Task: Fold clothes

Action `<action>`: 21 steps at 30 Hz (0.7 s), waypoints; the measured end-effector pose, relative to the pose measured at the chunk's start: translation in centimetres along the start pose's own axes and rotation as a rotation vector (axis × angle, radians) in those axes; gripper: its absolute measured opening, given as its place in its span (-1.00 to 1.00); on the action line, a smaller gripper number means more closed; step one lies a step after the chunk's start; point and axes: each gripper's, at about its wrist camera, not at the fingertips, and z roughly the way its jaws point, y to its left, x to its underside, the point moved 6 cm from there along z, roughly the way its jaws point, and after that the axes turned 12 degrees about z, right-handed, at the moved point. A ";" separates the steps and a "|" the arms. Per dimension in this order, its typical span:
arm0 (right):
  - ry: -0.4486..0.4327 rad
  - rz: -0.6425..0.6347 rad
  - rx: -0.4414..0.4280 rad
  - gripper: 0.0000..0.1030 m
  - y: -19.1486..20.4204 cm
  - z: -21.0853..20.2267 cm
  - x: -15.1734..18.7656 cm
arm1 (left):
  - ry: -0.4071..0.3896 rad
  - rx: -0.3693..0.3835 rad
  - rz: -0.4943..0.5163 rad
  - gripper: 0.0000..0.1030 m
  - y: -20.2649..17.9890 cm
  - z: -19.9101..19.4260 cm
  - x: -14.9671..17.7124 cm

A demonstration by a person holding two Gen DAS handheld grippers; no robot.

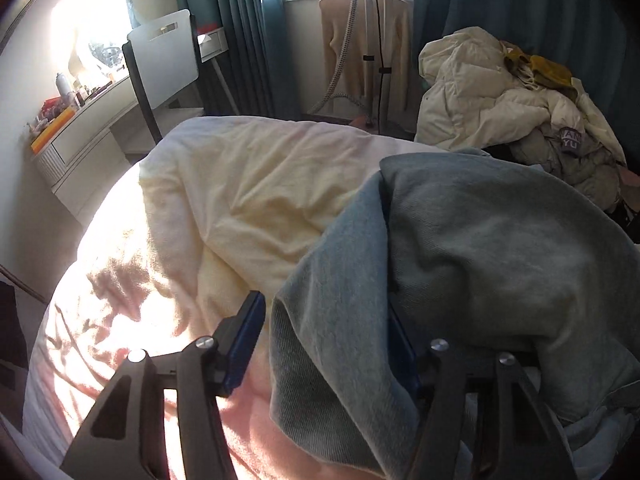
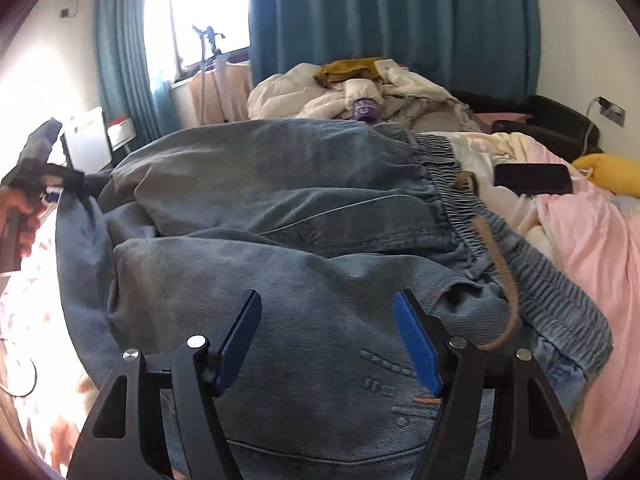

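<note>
Blue jeans [image 2: 320, 208] lie folded across the bed, elastic waistband [image 2: 452, 184] to the right, with a brown drawstring. My right gripper [image 2: 328, 320] hovers open just over the near denim, nothing between its blue pads. In the left wrist view a fold of the jeans [image 1: 480, 240] drapes over the right finger and hangs between the jaws of my left gripper [image 1: 324, 308]. A thin gap shows beside the left finger [image 1: 248, 332], so it is open. From the right wrist view, the left gripper [image 2: 48, 184] is at the jeans' raised left edge, held by a hand [image 2: 24, 216].
The bed has a cream and pink cover [image 1: 224, 200]. A pile of cream quilted coats [image 2: 360, 92] sits at its far side. A black phone [image 2: 532, 179] and a yellow cushion [image 2: 608, 168] lie right. A white chair [image 1: 164, 60], cluttered desk [image 1: 80, 128] and steamer stand [image 1: 372, 40] stand beyond the bed.
</note>
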 end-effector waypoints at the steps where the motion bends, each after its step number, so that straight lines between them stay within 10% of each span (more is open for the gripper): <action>1: 0.001 -0.014 -0.010 0.34 0.4 0.4 0.2 | -0.004 0.017 -0.005 -0.25 0.1 0.2 -0.2; 5: -0.017 -0.026 -0.028 0.31 1.0 1.7 0.4 | -0.028 0.030 0.034 -0.90 -0.2 -0.2 -0.1; 21: -0.088 -0.047 -0.055 0.26 1.1 -3.7 -0.1 | -0.251 0.164 -0.047 -0.93 2.4 -18.2 11.0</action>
